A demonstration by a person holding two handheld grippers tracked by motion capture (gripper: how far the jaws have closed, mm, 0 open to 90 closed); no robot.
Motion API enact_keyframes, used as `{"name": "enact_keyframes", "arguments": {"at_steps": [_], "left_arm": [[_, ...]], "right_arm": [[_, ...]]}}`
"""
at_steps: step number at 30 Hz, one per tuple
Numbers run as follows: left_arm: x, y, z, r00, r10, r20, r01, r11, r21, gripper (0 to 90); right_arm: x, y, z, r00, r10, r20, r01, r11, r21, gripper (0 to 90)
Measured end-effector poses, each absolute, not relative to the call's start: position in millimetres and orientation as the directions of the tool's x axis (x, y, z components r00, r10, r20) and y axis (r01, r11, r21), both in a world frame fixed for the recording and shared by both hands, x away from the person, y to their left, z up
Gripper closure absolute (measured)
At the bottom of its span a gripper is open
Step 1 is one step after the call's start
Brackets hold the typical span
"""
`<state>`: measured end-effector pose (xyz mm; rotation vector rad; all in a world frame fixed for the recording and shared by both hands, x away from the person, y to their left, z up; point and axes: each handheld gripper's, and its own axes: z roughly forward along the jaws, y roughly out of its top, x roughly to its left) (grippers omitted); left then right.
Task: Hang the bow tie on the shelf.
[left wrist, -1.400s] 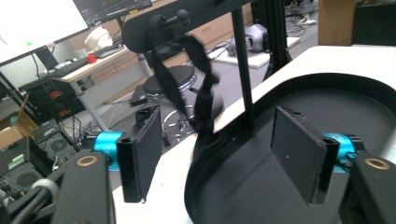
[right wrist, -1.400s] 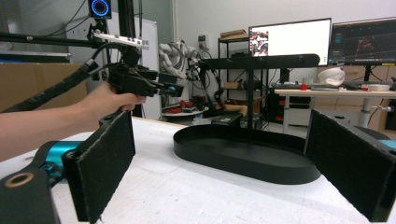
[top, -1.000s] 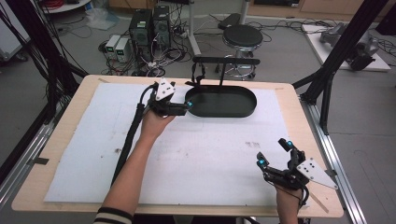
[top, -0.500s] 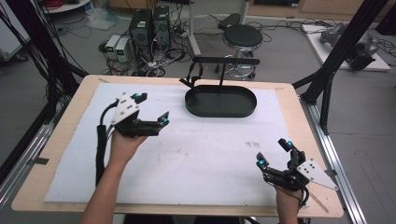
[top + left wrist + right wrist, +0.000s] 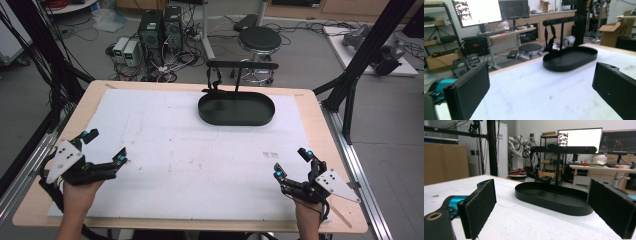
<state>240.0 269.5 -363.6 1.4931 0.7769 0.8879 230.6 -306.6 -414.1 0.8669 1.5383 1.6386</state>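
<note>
Even, bright overhead light, soft shadows; near jaws blur in both gripper views, far monitors glare white.

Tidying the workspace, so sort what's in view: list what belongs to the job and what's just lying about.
Job:
- black oval tray with its hanger stand
- left gripper, open
- right gripper, open
- white mat

Lying about:
- round stool
- computer boxes on the floor
- floor cables
</note>
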Motion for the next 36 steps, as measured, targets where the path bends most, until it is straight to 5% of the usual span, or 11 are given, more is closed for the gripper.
{"name": "enact_keyframes", "arguments": {"at_steps": [15, 36], "left_arm": [[217, 300, -410, 0.415, 0.907, 0.067, -0.046, -0.052, 0.998, 1.7], [222, 310, -416, 0.406, 0.912, 0.049, -0.019, -0.045, 0.999, 1.7]], "right_arm": [[227, -313, -415, -0.490, 0.872, 0.005, -0.050, -0.034, 0.998, 7.8], [225, -310, -418, -0.496, 0.868, -0.012, -0.048, -0.013, 0.999, 7.8]]}}
